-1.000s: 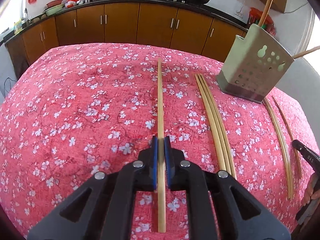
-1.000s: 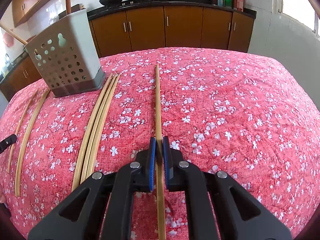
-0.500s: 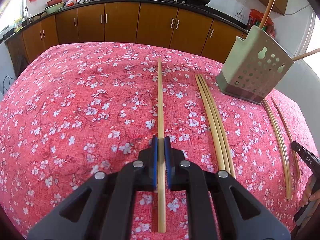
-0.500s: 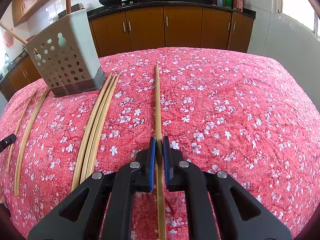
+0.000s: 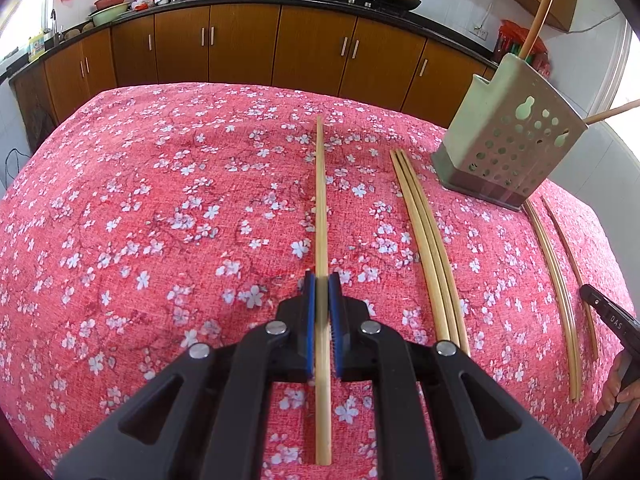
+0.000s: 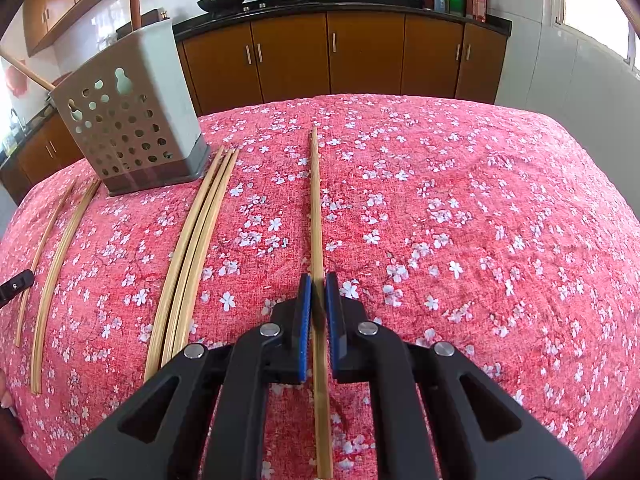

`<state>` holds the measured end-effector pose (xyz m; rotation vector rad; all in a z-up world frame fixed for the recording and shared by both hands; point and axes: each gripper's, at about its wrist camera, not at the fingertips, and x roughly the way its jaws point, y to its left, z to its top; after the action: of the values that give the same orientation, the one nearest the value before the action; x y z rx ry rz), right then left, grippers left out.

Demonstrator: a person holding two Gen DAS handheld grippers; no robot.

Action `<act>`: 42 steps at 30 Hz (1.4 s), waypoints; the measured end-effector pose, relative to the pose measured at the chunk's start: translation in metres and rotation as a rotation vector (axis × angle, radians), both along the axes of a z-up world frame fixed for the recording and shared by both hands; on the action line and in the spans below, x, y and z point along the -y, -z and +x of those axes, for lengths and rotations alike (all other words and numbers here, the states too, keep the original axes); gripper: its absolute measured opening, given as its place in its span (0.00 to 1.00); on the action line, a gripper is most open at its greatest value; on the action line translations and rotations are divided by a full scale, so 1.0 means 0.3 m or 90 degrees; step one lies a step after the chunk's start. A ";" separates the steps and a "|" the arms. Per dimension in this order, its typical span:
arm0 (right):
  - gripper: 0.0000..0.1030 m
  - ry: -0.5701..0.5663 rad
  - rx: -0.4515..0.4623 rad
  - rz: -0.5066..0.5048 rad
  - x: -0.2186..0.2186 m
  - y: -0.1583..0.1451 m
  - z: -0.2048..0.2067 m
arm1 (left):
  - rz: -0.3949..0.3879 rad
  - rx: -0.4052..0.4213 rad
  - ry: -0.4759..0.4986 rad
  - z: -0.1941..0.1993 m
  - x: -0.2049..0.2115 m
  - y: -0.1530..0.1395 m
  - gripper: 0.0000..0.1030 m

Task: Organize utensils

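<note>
We find the left gripper clamped narrow on a single bamboo chopstick, the blue pads pressing both its sides, with the stick running forward over the red floral tablecloth. To its right in that view lies a tight bundle of three chopsticks on the cloth, untouched. Beyond the bundle stands the perforated utensil holder, upright near the far edge of the table; two long sticks already rise from its top, which we judge to be items put away. Right of the holder, two or more loose chopsticks lie on the cloth, and the right-hand tool's black tip shows at that edge. In the right wrist view, the right gripper is likewise closed narrow on one chopstick, the holder standing well off to its left past the bundle. We cannot tell whether either held stick is lifted clear of the cloth or lies on it. Our judgement: the task is at an early stage. Two sticks are in hand but not yet delivered, and at least five more wait on the table.
</note>
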<state>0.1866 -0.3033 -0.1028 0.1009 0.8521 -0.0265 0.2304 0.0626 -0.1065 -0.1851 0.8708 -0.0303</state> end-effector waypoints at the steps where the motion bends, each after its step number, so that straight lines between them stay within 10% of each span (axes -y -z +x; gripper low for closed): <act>1: 0.08 0.001 0.000 0.000 -0.002 0.000 -0.001 | 0.000 0.000 0.000 0.000 -0.002 -0.001 0.11; 42: 0.08 0.005 0.001 0.009 -0.001 -0.001 0.000 | -0.005 0.001 0.000 -0.002 -0.003 -0.002 0.11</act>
<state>0.1864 -0.3031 -0.1023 0.1174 0.8504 -0.0275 0.2297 0.0635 -0.1060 -0.1930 0.8686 -0.0342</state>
